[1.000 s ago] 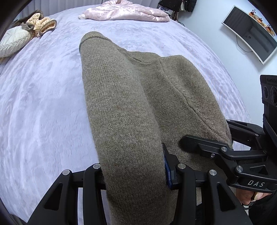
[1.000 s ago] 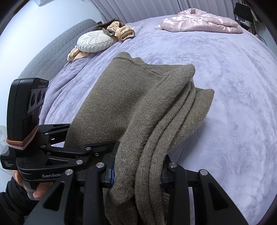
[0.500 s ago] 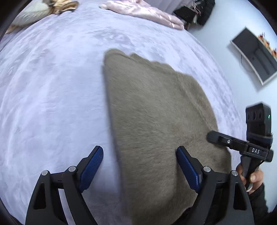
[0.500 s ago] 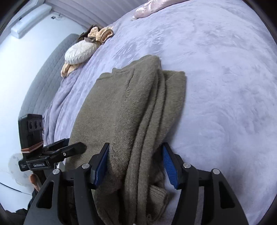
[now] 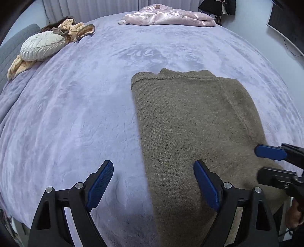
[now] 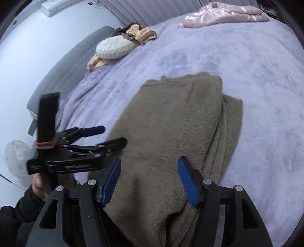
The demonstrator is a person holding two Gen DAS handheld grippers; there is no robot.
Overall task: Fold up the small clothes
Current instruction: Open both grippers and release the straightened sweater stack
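Your left gripper (image 5: 153, 182) now has its jaws wide apart and holds nothing; one second ago they were clamped on the edge of the olive knit sweater (image 5: 191, 121), and half a second ago they had just let go. The sweater lies folded flat on the lavender bed cover (image 5: 76, 114). Its left folded edge runs up between your left jaws, closer to the right one, and the body spreads ahead and to the right of them. The left jaw stands over bare cover.

Your right gripper (image 6: 150, 180) is also open and empty now, where one second ago it was pinching the stacked layers. The sweater (image 6: 171, 123) passes between and beyond its jaws, and the stacked folds lie ahead of the right jaw. The cloth that was lifted and draped before is now down on the bed.

In the right wrist view your left gripper (image 6: 112, 135) shows to the left of the sweater, blurred, with your hand (image 6: 40, 186) on its handle. In the left wrist view the right gripper (image 5: 266, 161) comes in from the right, over the sweater's right edge.

Far ahead of the jaws lie a pink satin garment (image 5: 169, 17), a white round cushion (image 5: 41, 45) and a tan garment (image 5: 76, 31) beside it.
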